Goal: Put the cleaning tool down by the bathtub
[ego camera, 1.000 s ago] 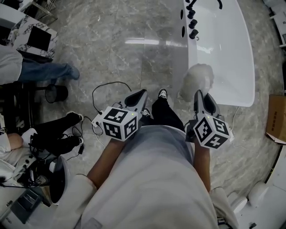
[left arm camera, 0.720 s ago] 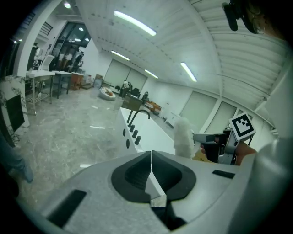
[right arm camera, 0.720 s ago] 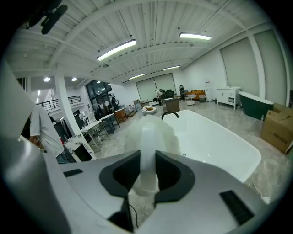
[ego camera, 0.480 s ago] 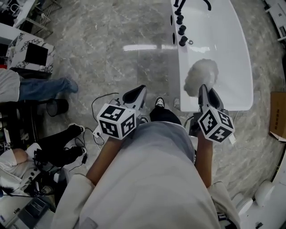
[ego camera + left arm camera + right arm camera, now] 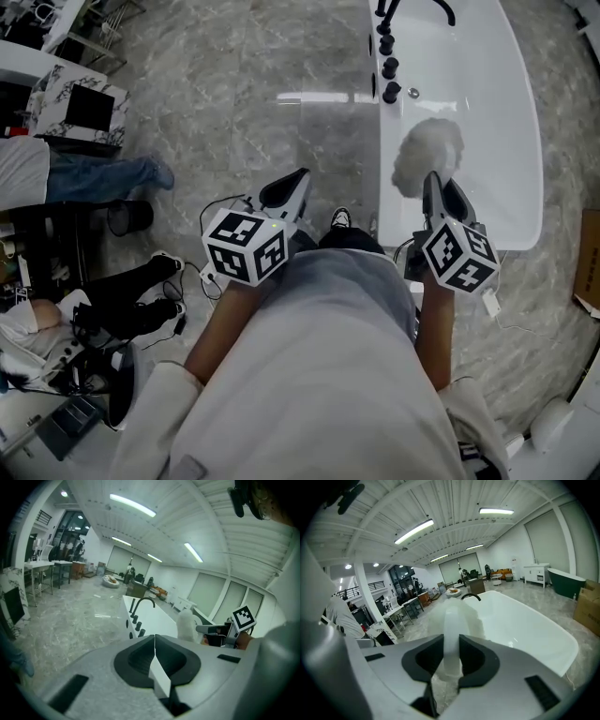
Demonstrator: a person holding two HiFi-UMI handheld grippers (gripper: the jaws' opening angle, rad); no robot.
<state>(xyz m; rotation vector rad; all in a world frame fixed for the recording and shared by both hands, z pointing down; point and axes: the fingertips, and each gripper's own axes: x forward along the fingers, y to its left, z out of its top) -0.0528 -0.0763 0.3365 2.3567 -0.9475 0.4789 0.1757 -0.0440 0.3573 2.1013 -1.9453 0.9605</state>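
Duster (image 5: 427, 152) hangs clamped in the right tool (image 5: 439, 187) above the bathtub (image 5: 497, 103), at its near end; let go here, it may fall inside, not beside. Left tool (image 5: 286, 190) has its jaws together, empty.

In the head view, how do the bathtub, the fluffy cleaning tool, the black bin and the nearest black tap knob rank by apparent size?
1. bathtub
2. cleaning tool, though it is nearer the camera, which enlarges it
3. black bin
4. tap knob
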